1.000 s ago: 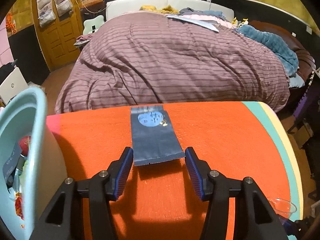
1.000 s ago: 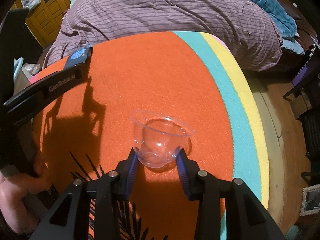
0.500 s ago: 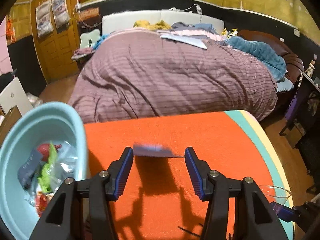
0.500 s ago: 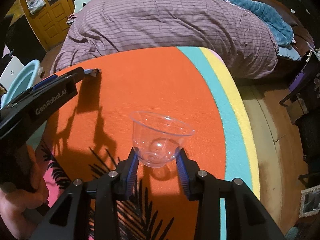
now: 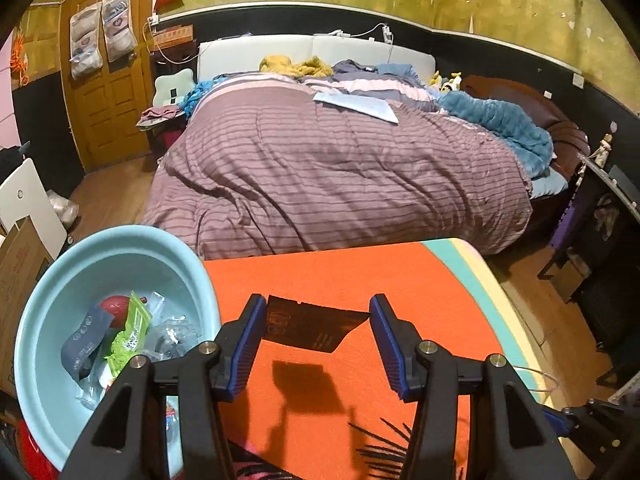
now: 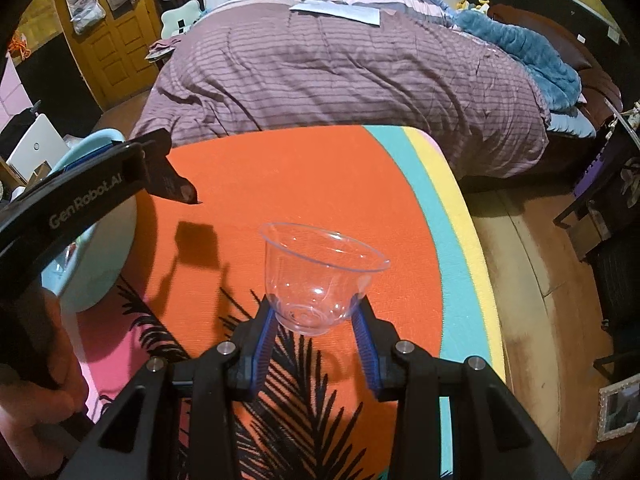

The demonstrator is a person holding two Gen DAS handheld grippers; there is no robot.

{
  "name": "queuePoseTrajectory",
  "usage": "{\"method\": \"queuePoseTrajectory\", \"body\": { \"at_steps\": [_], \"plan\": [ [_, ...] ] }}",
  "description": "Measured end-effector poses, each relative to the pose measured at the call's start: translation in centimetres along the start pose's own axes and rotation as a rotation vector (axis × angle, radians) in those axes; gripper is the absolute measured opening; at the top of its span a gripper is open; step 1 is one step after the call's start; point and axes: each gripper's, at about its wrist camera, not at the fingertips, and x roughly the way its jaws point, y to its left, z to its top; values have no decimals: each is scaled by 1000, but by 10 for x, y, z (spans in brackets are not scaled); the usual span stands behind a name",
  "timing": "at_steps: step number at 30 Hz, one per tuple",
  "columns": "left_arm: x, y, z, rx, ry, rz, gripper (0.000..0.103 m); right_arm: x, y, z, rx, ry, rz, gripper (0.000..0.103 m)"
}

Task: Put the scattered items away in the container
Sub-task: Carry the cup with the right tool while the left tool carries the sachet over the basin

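Both tools have come up off the surface (image 5: 400,280) since the earlier frames. The dark packet (image 5: 312,326) lay flat on the orange cloth a second ago; now it hangs in the air with its shadow under it, and the light blue basin (image 5: 52,292) has swung into the left view.

Left tool (image 5: 316,332): jaws partly open, packet spanning the gap. Left edge sits against the left pad; whether the right corner touches the right pad I can't tell. It reads as an edge-on pinch of a floppy pouch.

Right tool (image 6: 316,328): partly closed on the base of the clear plastic cup (image 6: 320,276), held just above the palm-leaf print.

Risks:
- Packet is thin and bends. Held by its edges only, it could buckle and slip out before reaching the basin, landing back on the cloth or on the floor.
- Basin already holds wrappers and a red item; a drop from high up could bounce off the rim.
- Cup is smooth and tapers toward the base, so it could squirt upward out of the pads if squeezed harder, or tip if jolted.

Orientation: packet's long axis runs roughly across the jaws, tilted, right corner lower. Cup is upright, mouth up and flaring away from the camera.
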Motion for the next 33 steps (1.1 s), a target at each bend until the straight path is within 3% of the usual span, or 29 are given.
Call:
{"method": "queuePoseTrajectory", "body": {
  "at_steps": [9,16,24,33],
  "plan": [
    [-37,-3,20,6,-58,-30,58,-20,9,2,-18,-29,1,41],
    [-61,26,41,-23,-90,-16,58,-41,28,18,-51,-67,13,41],
    [-68,93,47,-98,-74,55,58,-53,85,46,-148,-106,56,40],
    [-71,170,43,-178,-34,126,58,-43,183,65,-296,-112,147,41]
  ]
}}
